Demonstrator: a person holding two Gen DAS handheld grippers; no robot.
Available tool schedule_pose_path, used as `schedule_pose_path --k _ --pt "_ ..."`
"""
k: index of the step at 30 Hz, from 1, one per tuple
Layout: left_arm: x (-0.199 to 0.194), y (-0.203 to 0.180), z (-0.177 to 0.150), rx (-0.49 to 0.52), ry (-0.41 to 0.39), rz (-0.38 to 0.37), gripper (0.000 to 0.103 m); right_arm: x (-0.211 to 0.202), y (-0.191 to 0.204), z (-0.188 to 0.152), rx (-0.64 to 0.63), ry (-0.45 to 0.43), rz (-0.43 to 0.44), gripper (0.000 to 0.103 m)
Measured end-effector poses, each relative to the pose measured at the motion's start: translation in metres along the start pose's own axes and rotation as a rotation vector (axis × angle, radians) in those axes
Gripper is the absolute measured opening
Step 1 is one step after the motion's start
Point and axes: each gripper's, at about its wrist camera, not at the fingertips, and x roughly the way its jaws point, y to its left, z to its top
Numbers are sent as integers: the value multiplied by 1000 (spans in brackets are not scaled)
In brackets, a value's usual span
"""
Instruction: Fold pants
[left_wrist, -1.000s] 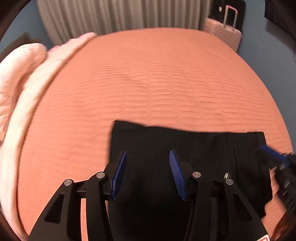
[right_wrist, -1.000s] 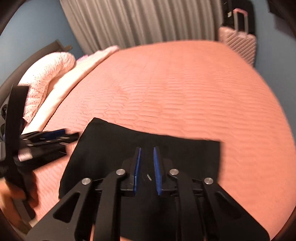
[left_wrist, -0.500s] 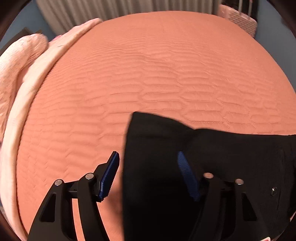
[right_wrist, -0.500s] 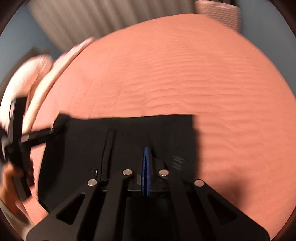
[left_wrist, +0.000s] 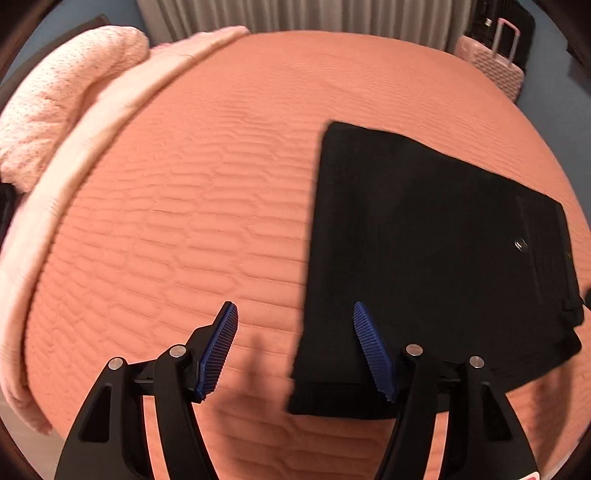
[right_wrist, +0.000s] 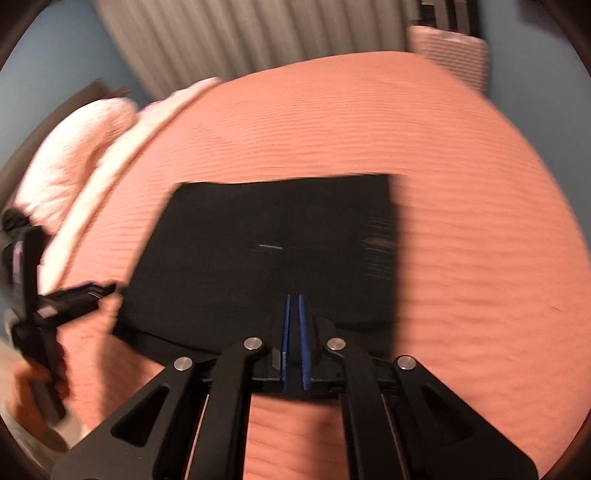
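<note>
The black pants (left_wrist: 424, 258) lie folded into a flat rectangle on the salmon bedspread (left_wrist: 207, 206). In the left wrist view they are right of centre, with a small metal button (left_wrist: 521, 244) near their right edge. My left gripper (left_wrist: 295, 325) is open and empty, above the pants' near left corner. In the right wrist view the pants (right_wrist: 280, 236) lie straight ahead. My right gripper (right_wrist: 293, 306) has its blue pads almost together, with nothing between them, above the near edge of the pants. The left gripper (right_wrist: 74, 295) shows at the far left of that view.
Pink pillows and a rolled blanket (left_wrist: 66, 96) lie along the bed's left side. A pink suitcase (left_wrist: 495, 62) stands past the far right corner. Grey curtains (right_wrist: 240, 37) hang behind the bed. The bedspread stretches wide beyond the pants.
My left gripper has drawn back to the left, off the pants. My right gripper has pulled back, its pads now a sliver apart. The pants stay folded on the bed.
</note>
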Motion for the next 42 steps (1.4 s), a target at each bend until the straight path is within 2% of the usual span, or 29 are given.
schedule_pose_path --k 2,3,4,5,6,8,10,12,14,15,16,17,19,21,22,23,24,25,26,27,28,30,31,33,34,36,38,41,42 --pt "23 -13 -9 26 56 36 73 34 35 12 -90 50 69 5" --pt "21 -9 -15 10 13 37 79 48 48 14 -119 81 93 5" --pt "21 -3 -16 -4 10 57 88 76 64 16 -176 173 101 4" --pt "20 1 -19 -19 18 41 88 93 70 21 -217 234 44 6" --pt "21 8 -19 -43 31 8 88 101 80 34 -234 223 1 6" --pt "21 13 -20 -54 36 -9 88 94 105 74 -211 115 116 6" --pt "23 17 -17 -44 31 -2 88 117 133 108 -235 115 171 6" --pt "24 13 -16 -39 30 7 88 167 144 128 -267 223 146 5" --pt "26 11 -13 -41 29 10 88 214 133 147 -268 299 19 0" --pt "28 13 -12 -38 33 9 88 213 114 164 -139 270 59 0" --pt "30 15 -11 -38 37 6 88 200 107 173 -74 212 46 6" --pt "34 15 -8 -38 38 1 88 179 105 178 -72 135 31 6" --pt "41 11 -4 -42 39 -8 88 147 109 169 -155 90 81 4" --pt "42 9 -2 -40 40 -12 89 136 95 146 -247 105 16 2" --pt "42 9 -2 -38 41 -13 89 136 67 131 -270 122 -127 4" --pt "43 10 -1 -39 43 -14 89 133 42 119 -231 124 -220 7" --pt "43 10 0 -41 43 -13 89 117 14 109 -137 106 -211 7" --pt "43 11 0 -43 41 -10 89 90 -17 96 3 80 -148 7" --pt "38 3 -5 -41 39 -5 89 69 -30 85 52 64 -123 7" --pt "37 2 -5 -34 36 6 89 49 -38 69 30 52 -125 7" --pt "36 -1 -5 -22 33 18 89 31 -46 47 -44 54 -186 7" --pt "35 -5 -5 -7 31 34 89 25 -64 6 -84 98 -259 3" --pt "34 -7 -5 2 30 43 89 22 -72 -4 -50 70 -240 0" --pt "32 -13 -5 22 24 73 89 -5 -89 -9 46 65 -274 8" --pt "32 -15 -4 28 25 89 89 -18 -84 -8 75 36 -249 7" --pt "27 -21 -3 32 31 111 87 -24 -67 -12 13 30 -171 6" --pt "16 -26 -2 22 36 101 85 0 -63 -25 -75 106 -224 5" --pt "-14 -32 0 26 -2 57 85 -31 -65 -21 2 66 -237 10" --pt "-29 -37 0 38 -33 58 87 -54 -57 -14 16 12 -233 10"
